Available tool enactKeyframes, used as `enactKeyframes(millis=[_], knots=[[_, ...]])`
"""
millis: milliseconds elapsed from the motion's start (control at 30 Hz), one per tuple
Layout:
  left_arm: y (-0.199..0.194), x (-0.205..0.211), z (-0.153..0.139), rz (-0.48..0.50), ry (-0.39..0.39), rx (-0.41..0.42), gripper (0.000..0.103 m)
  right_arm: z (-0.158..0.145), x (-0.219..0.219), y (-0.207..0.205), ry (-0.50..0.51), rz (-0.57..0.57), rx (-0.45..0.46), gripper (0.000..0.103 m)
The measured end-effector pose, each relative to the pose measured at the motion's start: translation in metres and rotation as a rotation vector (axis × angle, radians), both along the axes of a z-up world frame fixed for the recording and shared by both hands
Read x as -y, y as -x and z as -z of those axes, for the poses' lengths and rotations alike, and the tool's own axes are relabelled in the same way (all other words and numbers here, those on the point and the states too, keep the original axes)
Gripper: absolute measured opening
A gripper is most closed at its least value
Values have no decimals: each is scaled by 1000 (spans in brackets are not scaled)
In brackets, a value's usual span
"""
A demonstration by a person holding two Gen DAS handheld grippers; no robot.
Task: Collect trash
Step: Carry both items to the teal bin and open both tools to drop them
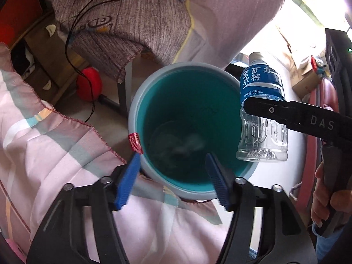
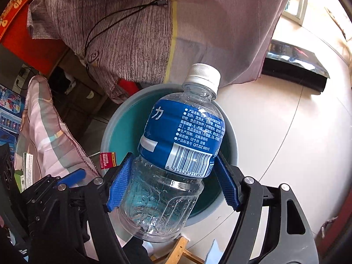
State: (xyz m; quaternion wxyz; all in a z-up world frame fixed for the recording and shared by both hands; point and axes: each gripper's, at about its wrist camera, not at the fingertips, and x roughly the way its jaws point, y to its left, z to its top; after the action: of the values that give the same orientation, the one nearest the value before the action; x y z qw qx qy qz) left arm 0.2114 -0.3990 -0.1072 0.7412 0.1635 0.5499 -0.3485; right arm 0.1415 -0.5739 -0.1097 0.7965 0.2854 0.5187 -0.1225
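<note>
The right hand-held gripper (image 2: pixel 171 180) grips the clear plastic blue-labelled bottle (image 2: pixel 173 154) above the round teal bin (image 1: pixel 140 101). The left hand-held gripper (image 1: pixel 171 176) stands open, empty. An off-centre release risks the bottle striking the rim and falling outside.

Support surface is a pale tiled floor (image 2: pixel 286 132), glossy, with thin grout lines visible in the right wrist view. Standing directly on it: a round trash bin (image 1: pixel 140 101), grey outside and teal inside, upright, with a red label on its near rim and some pale crumpled material at the bottom, too dim to identify. Also on the floor: a flat black glossy object (image 2: pixel 294 66) beyond the bin, well apart from it, and a red rounded object (image 1: pixel 89 83) near the bin's left side under the draped fabric.
</note>
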Motion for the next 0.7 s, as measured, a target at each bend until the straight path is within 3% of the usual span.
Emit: enactKeyframes(millis=[167, 333, 700], knots=[[4, -18, -13, -32, 7, 36, 93, 16, -6, -4, -16, -32, -52, 70], [13, -36, -26, -58, 29, 57, 95, 25, -8, -3, -59, -30, -75, 70], [27, -66, -46, -91, 50, 69, 96, -10, -21, 8, -41, -33, -36, 81]])
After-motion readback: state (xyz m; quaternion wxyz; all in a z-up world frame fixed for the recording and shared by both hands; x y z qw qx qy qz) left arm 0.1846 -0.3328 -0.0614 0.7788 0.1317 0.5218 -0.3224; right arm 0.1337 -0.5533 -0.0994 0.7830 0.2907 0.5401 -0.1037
